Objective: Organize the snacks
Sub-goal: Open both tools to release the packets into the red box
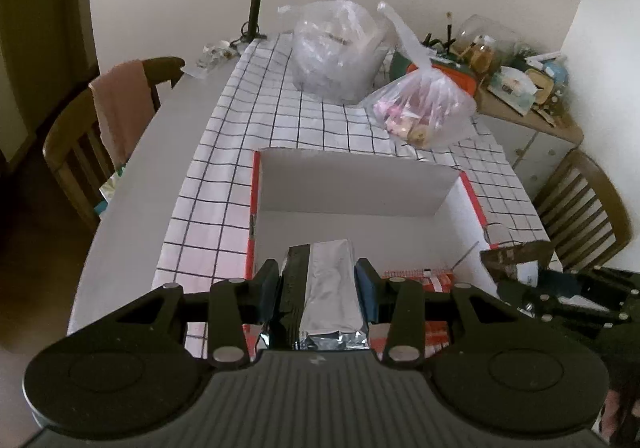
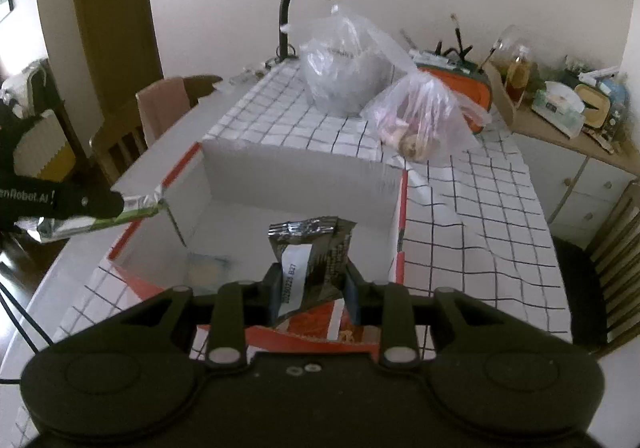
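Worktop (image 1: pixel 160 151) w/ grid cloth (image 1: pixel 280 119) carries open white box (image 1: pixel 360 183), 2 plastic bags (image 1: pixel 424 107) behind it. Left hand-held gripper (image 1: pixel 318 284) pinches silver foil snack pack (image 1: pixel 332 288) over box's near edge. Right hand-held gripper (image 2: pixel 310 284) is clamped on dark snack wrapper (image 2: pixel 312 252), also above box; 1 small item lies on box floor, too blurred to ID.

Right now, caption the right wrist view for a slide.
Right gripper shut on a dark snack packet above the open box; left gripper holds a silver packet.
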Available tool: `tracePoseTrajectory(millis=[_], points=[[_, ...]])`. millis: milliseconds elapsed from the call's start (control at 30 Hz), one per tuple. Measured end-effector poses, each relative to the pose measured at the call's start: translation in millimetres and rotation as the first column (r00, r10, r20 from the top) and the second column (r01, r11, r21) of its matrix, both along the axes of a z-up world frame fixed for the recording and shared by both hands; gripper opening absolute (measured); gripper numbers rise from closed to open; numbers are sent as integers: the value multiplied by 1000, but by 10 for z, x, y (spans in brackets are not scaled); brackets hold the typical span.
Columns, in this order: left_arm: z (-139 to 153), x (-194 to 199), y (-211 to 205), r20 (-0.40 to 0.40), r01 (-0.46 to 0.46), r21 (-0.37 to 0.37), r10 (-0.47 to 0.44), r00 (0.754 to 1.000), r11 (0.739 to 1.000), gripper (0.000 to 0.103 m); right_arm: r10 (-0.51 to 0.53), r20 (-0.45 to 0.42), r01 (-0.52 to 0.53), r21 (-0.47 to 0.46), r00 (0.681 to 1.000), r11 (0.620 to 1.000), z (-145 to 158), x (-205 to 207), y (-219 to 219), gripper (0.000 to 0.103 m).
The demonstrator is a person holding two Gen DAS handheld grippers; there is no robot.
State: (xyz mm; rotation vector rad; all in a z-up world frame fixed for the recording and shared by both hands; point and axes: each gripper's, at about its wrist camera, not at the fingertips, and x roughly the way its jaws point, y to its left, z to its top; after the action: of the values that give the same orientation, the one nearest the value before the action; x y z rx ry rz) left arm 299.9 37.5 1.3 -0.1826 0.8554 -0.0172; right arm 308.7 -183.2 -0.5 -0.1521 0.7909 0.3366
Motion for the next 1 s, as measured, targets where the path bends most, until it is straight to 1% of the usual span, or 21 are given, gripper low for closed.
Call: tracePoseTrajectory(millis=[333,433,600,800,1000], points=[[-439,408,-74,-87,0,9,1,996,1000,41,7,-79,-10,-46,997,999,-443,365,113,29],[-589,491,-125,-118,6,29,-3,993,1000,41,10,-101,-17,-71,995,997,-577,434,164,29],[-773,548,-205,-157,26,56,-17,987,998,41,13,-135,-25,-87,991,996,-746,512,221,29],[-889,560,-277,-183,44,79,-29,983,996,41,14,-149,-26,-81,989,996,-821,539,251,30],[-861,547,-262,-174,46,73,-32,984,996,41,3,-151,-15,-80,989,997,-814,536,234,34]])
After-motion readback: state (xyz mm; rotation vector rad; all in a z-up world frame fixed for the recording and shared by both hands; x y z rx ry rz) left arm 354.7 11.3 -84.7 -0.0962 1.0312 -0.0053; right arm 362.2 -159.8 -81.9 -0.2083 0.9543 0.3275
